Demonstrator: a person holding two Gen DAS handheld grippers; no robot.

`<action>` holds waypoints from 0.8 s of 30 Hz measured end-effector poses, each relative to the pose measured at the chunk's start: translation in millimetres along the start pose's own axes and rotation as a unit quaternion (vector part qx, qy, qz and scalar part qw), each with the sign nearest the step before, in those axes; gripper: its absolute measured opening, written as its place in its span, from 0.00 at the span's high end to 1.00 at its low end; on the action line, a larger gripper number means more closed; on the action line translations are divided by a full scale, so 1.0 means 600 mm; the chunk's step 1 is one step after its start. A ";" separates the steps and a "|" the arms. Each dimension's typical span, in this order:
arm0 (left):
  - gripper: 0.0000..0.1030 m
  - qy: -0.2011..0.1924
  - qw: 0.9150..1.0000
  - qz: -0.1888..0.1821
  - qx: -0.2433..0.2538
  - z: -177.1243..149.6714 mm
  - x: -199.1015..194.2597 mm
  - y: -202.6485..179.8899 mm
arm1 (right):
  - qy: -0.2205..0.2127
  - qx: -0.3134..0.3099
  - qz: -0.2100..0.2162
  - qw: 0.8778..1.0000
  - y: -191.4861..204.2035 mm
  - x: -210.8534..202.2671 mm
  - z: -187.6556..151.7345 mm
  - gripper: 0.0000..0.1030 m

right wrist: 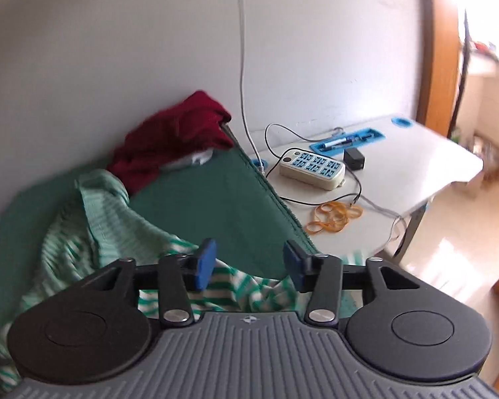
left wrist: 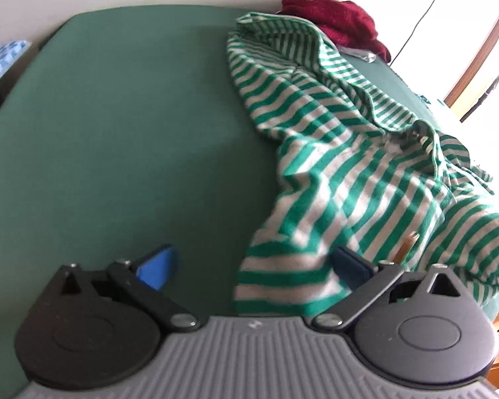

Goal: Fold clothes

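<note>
Striped shirt (left wrist: pixel 346 153) lies crumpled along the green table's (left wrist: pixel 123 126) right edge, red garment (left wrist: pixel 342 23) at the far corner. Left gripper (left wrist: pixel 252 266) and right gripper (right wrist: pixel 249 266) both hang spread, holding nothing.

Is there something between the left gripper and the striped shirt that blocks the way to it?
Nothing visible does. The left gripper has its jaws open right at the near hem of the striped shirt, with only bare green cloth around. The dark red garment lies behind the shirt, at the far edge, out of the way.
</note>
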State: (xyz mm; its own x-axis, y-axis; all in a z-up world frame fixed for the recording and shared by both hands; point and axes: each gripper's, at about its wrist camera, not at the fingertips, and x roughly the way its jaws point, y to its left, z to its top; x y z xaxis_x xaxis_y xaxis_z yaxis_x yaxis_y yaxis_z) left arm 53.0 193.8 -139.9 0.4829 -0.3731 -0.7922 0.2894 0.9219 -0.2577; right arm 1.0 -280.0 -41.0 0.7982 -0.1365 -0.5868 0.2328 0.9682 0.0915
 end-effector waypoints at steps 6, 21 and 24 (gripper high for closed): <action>0.36 -0.008 0.998 0.014 0.052 -0.002 0.020 -0.081 | 0.054 -0.037 0.037 0.997 -0.039 0.075 0.010 0.44; 0.92 -0.135 0.989 0.036 -0.041 0.124 -0.106 -0.056 | 0.112 -0.145 0.169 0.968 0.036 0.219 0.032 0.99; 0.92 -0.201 0.978 0.040 -0.032 0.150 -0.163 -0.069 | 0.048 -0.061 0.215 0.974 0.015 0.187 0.084 0.99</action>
State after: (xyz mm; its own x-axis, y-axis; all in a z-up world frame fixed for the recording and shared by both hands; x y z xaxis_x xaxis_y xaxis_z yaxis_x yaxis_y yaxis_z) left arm 67.8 182.6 -1.9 0.7919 -0.2984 -0.5327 0.1911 0.9498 -0.2479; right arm 120.6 -297.3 -65.1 0.7500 0.3011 -0.5889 -0.1827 0.9500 0.2530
